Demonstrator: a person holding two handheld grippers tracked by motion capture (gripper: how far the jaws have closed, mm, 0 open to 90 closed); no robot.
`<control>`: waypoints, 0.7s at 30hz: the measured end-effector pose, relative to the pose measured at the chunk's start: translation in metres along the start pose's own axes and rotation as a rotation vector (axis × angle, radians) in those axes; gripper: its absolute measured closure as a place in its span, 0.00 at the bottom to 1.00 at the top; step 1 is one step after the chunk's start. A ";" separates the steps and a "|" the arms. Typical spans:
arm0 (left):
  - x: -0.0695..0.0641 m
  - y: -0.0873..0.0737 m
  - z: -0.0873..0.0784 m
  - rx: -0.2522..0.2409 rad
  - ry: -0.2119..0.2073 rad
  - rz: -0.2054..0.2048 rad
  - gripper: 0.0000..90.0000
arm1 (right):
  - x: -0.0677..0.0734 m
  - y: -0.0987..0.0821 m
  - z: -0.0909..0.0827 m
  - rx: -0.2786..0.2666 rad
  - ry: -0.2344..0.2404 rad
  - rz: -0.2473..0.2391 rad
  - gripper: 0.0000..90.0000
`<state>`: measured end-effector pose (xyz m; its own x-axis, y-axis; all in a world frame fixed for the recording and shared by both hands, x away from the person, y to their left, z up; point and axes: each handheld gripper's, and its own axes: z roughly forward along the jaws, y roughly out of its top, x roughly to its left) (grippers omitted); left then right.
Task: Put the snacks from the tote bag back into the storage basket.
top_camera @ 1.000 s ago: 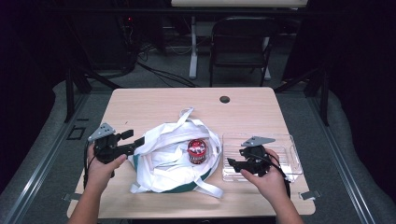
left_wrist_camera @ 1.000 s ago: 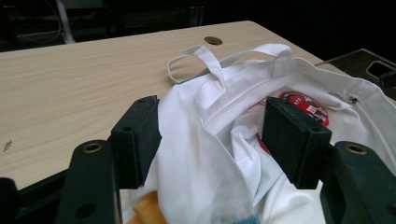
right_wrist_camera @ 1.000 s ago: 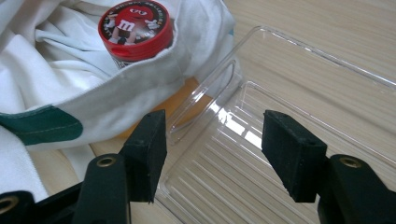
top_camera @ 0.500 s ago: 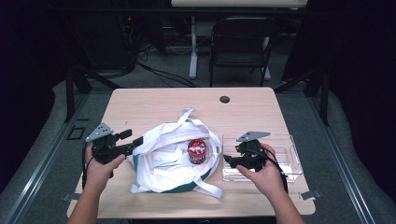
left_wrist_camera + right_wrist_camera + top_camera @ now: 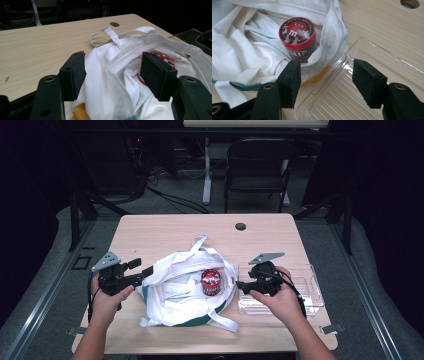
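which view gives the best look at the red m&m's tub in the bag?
The right gripper view: the red round M&M's tub sits close and unblocked in the white cloth bag, lid picture and side label readable. The high view shows it small. The left gripper view catches a sliver of its lid behind a finger.

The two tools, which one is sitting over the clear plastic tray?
The right tool, held over the clear tray beside the white bag. The left tool is at the bag's opposite edge, away from the tray.
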<state>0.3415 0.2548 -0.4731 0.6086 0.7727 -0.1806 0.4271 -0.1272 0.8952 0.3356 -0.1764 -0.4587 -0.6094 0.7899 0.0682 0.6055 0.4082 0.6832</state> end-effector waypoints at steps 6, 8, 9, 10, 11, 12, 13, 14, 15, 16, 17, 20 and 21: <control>0.000 0.000 0.000 -0.003 0.000 -0.001 0.41 | 0.003 0.008 0.000 0.004 0.001 -0.019 0.45; 0.000 0.000 0.000 0.000 -0.001 -0.002 0.41 | 0.005 0.011 0.000 0.008 0.002 -0.023 0.45; 0.000 0.000 0.000 0.001 -0.002 0.004 0.41 | 0.007 0.013 0.000 0.007 0.004 -0.026 0.45; 0.000 0.000 0.000 0.001 -0.002 0.004 0.41 | 0.007 0.013 0.000 0.007 0.004 -0.026 0.45; 0.000 0.000 0.000 0.002 -0.002 0.004 0.41 | 0.008 0.015 0.001 0.012 0.001 -0.033 0.45; 0.000 0.000 0.000 0.002 -0.002 0.004 0.41 | 0.008 0.015 0.001 0.012 0.001 -0.033 0.45; 0.000 0.000 0.000 0.001 -0.001 0.000 0.41 | 0.009 0.016 0.001 0.006 0.006 -0.032 0.45; 0.000 0.000 0.000 0.001 -0.001 -0.001 0.41 | 0.010 0.018 0.002 0.011 0.004 -0.039 0.45; 0.001 0.000 0.000 -0.002 0.000 0.000 0.41 | 0.011 0.021 0.002 0.012 0.007 -0.041 0.45; 0.001 0.000 0.000 -0.002 0.000 0.000 0.41 | 0.011 0.021 0.002 0.012 0.007 -0.041 0.45; 0.001 0.000 0.000 -0.005 0.000 -0.001 0.41 | 0.011 0.022 0.002 0.014 0.005 -0.046 0.45; 0.001 0.000 0.000 0.000 -0.001 0.000 0.41 | 0.013 0.027 0.002 0.018 0.002 -0.059 0.45; 0.001 0.000 0.001 0.001 -0.001 0.000 0.41 | 0.015 0.030 0.002 0.020 0.002 -0.068 0.45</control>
<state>0.3421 0.2550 -0.4737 0.6094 0.7720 -0.1806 0.4278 -0.1284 0.8947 0.3450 -0.1512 -0.4388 -0.6504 0.7592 0.0241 0.5731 0.4696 0.6716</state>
